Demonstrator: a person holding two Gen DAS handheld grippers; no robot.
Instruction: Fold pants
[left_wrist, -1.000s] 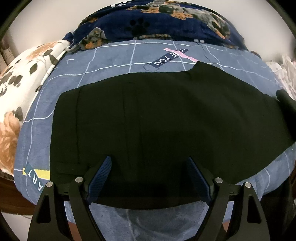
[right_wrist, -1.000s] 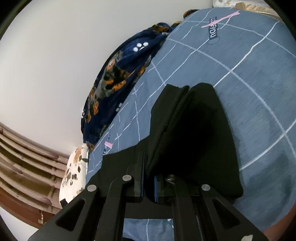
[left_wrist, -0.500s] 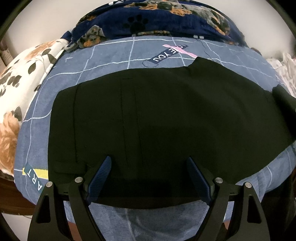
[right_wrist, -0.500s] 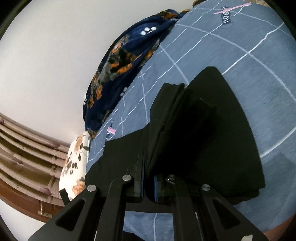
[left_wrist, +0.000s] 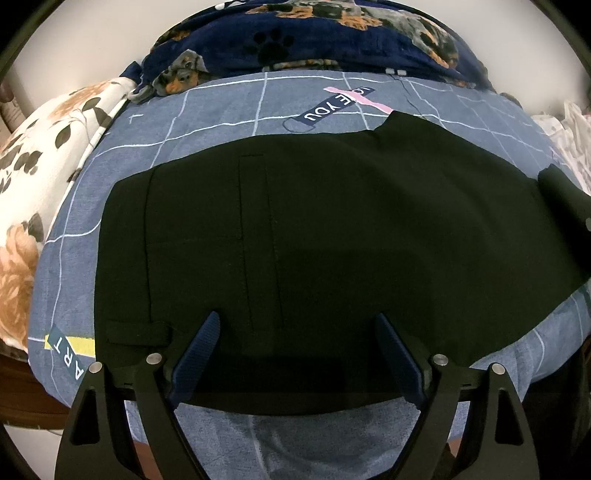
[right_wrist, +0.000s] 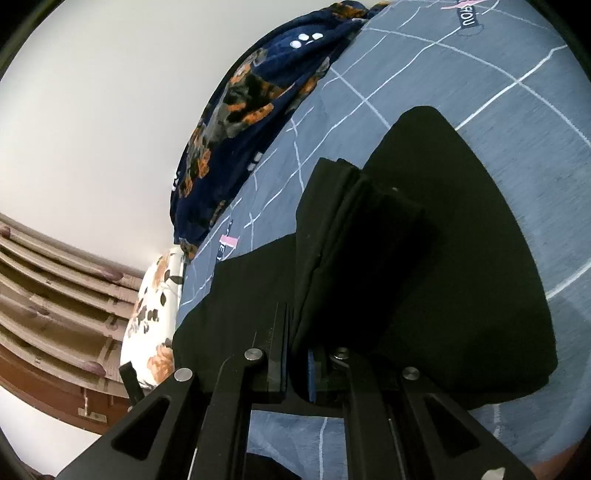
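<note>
Black pants (left_wrist: 314, 236) lie spread flat across the blue checked bed sheet (left_wrist: 229, 110), waistband to the left. My left gripper (left_wrist: 295, 321) hovers open over their near edge, blue pads wide apart, nothing between them. In the right wrist view my right gripper (right_wrist: 297, 354) is shut on a lifted fold of the black pants (right_wrist: 369, 251), which rises as a thick doubled edge above the rest of the cloth. That lifted end shows at the right edge of the left wrist view as a dark flap (left_wrist: 565, 199).
A navy blanket with dog prints (left_wrist: 314, 37) is bunched along the far side of the bed. A white floral pillow (left_wrist: 33, 177) lies at the left. A brown slatted headboard (right_wrist: 55, 295) and a white wall are behind it.
My right gripper has carried the lifted fold further over the pants toward the waistband, so more black cloth fills its view. The left gripper has stayed in place, open.
</note>
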